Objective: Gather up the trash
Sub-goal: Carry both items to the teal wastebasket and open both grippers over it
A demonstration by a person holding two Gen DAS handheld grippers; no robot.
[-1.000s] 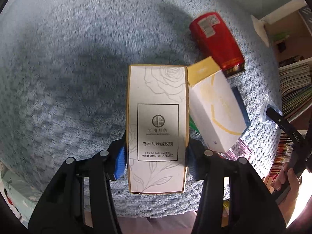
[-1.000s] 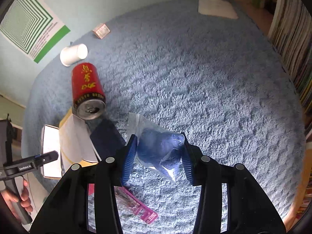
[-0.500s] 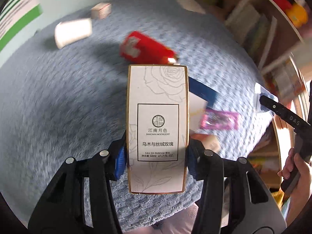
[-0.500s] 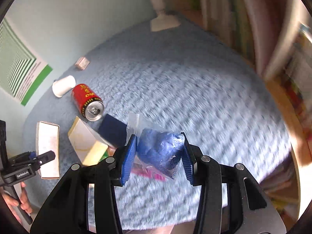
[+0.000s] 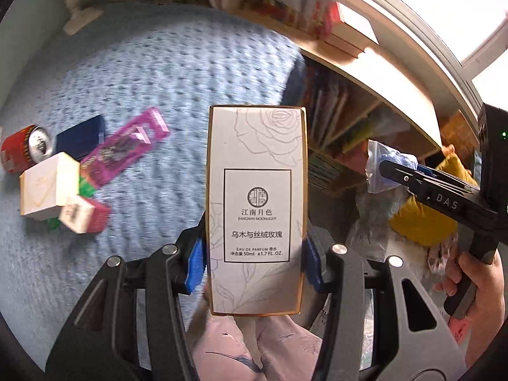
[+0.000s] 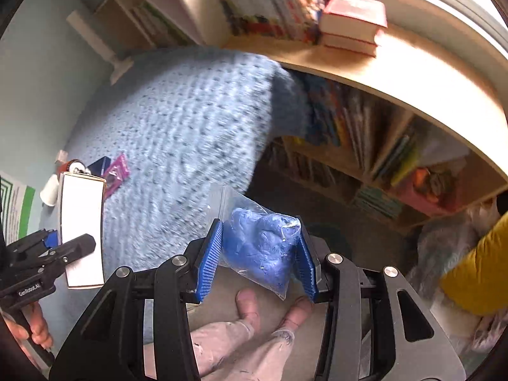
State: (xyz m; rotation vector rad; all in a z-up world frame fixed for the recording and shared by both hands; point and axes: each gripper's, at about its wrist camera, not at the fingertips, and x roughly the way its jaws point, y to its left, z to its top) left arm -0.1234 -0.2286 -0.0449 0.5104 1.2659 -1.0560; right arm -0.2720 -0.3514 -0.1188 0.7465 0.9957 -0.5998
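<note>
My left gripper (image 5: 255,265) is shut on a white perfume box (image 5: 255,203) with a gold edge, held in the air off the bed's near edge. It also shows in the right wrist view (image 6: 82,228). My right gripper (image 6: 258,262) is shut on a clear plastic bag with blue stuff inside (image 6: 262,244), held above the floor; it shows in the left wrist view (image 5: 385,166) too. Left on the blue bed cover (image 5: 158,79) lie a red can (image 5: 23,150), a dark blue box (image 5: 81,138), a pink packet (image 5: 123,149), a white-and-yellow box (image 5: 47,187) and a small red-and-white box (image 5: 84,214).
A wooden bookshelf (image 6: 365,127) full of books runs along the right, with red books (image 6: 352,22) on top. A pile with a yellow cloth (image 5: 422,216) and clear plastic lies on the floor at right. My feet (image 6: 250,308) are below the grippers.
Both grippers have swung right, away from the bed toward the bookshelf and the floor pile, each still holding its item. The trash on the bed now sits at far left.
</note>
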